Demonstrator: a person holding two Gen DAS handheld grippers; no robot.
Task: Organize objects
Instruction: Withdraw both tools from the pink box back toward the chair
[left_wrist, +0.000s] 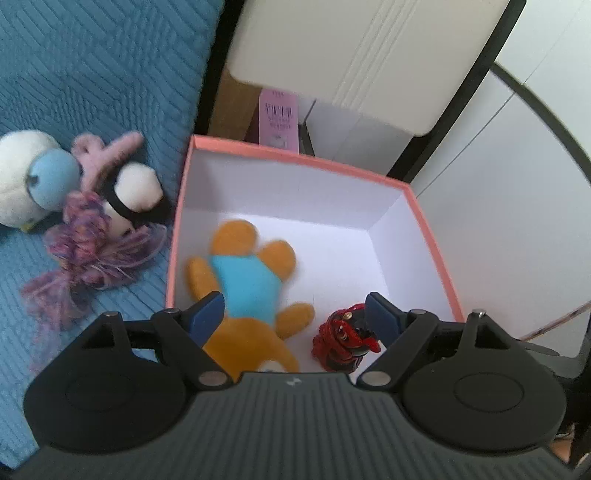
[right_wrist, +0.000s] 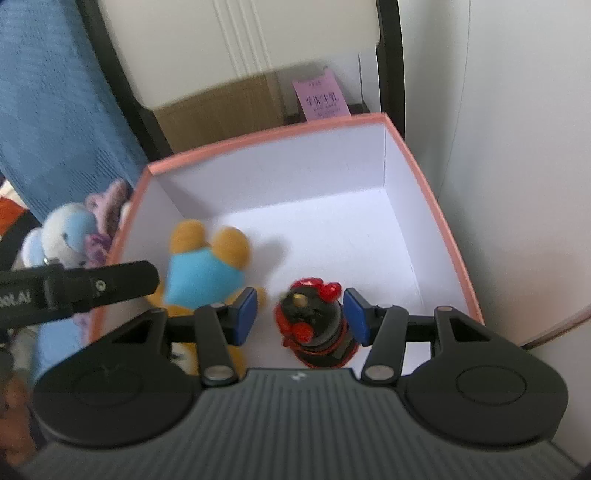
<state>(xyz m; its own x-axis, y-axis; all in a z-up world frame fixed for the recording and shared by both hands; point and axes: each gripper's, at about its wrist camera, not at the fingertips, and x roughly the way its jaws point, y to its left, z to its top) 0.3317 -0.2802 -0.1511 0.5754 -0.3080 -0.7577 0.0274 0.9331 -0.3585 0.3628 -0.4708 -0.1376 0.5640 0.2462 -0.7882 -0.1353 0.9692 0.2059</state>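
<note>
Left tongs (left_wrist: 295, 314) wide, empty (bear (left_wrist: 243, 280) beneath); right tongs (right_wrist: 300, 315) straddle figurine (right_wrist: 314, 325).

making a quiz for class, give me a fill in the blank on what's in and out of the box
The orange bear in the box wears a ____ shirt.
The box rim is ____.
The red and black figure stands ____ the box.
The white bird toy lies on a ____ blanket.

Missing: blue; pink; inside; blue
</note>
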